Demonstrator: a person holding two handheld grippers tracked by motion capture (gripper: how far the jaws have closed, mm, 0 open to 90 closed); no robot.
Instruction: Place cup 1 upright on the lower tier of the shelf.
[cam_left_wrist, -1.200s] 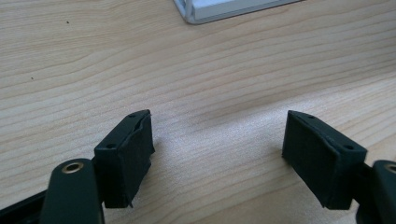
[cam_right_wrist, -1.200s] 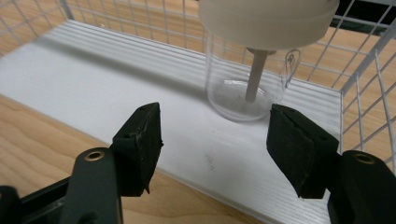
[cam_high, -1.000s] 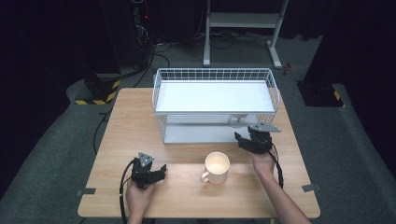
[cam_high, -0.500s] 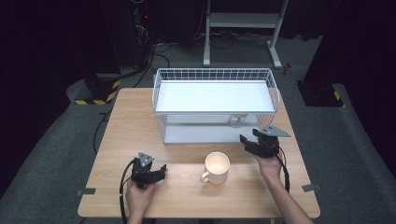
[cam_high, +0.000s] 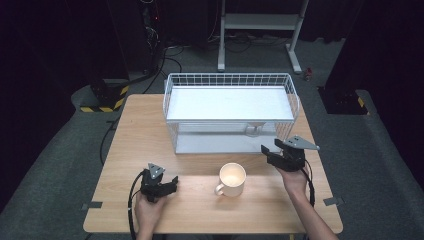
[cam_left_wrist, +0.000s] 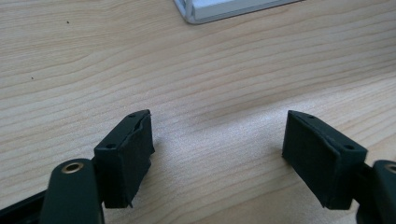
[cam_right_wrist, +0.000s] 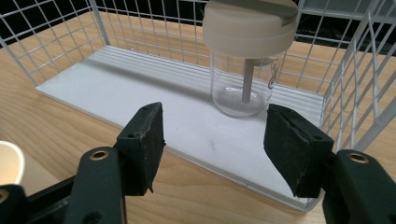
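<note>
A clear glass jar with a cream lid stands upright on the lower shelf of a white wire rack, at its right end. My right gripper hovers just in front of the rack's right corner. Its jaws point at the jar, open, with nothing between them, and they have just been closing a little. A cream mug stands on the wooden table, left of that gripper. My left gripper rests low at the front left, open over bare wood.
The rack has a white upper shelf and a white lower shelf, with wire walls at the sides and back. The mug's rim shows at the left edge of the right gripper view. Dark floor and cables surround the table.
My right gripper has drifted to the right, along the rack's front towards its right corner. The left gripper, the mug and the jar have not moved.
</note>
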